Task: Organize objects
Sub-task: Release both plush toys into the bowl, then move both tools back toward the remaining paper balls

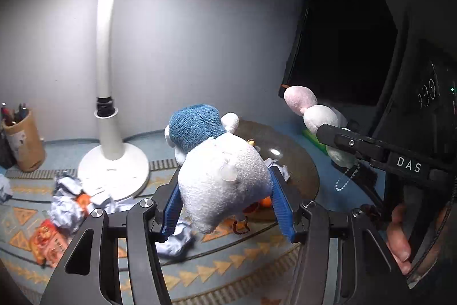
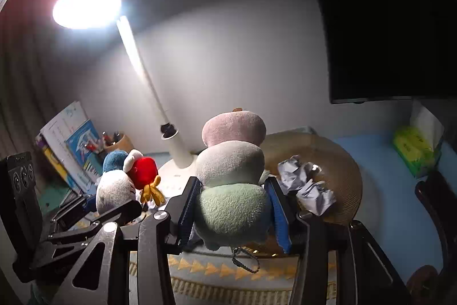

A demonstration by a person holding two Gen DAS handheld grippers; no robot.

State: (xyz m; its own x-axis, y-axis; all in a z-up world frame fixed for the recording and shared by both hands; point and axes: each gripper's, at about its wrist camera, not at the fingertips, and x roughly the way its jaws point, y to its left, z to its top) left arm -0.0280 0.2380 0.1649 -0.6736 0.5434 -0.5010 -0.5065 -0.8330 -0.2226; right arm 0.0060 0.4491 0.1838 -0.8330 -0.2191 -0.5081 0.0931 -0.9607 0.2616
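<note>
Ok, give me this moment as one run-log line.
left gripper: shut on blue-and-white plush | right gripper: shut on three-ball plush | both plushes off the mat | crumpled paper in round tray

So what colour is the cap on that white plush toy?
Blue, on the white plush toy's cap; the left wrist view shows it best.

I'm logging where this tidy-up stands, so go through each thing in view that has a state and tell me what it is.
Left claw: shut on the blue-capped plush, lifted off the desk.
Right claw: shut on the three-ball plush, lifted too.
Desk lamp: switched on.
Monitor: dark.
Paper balls: crumpled, lying on the round woven mat.
Pen cup: upright, pens inside.
</note>
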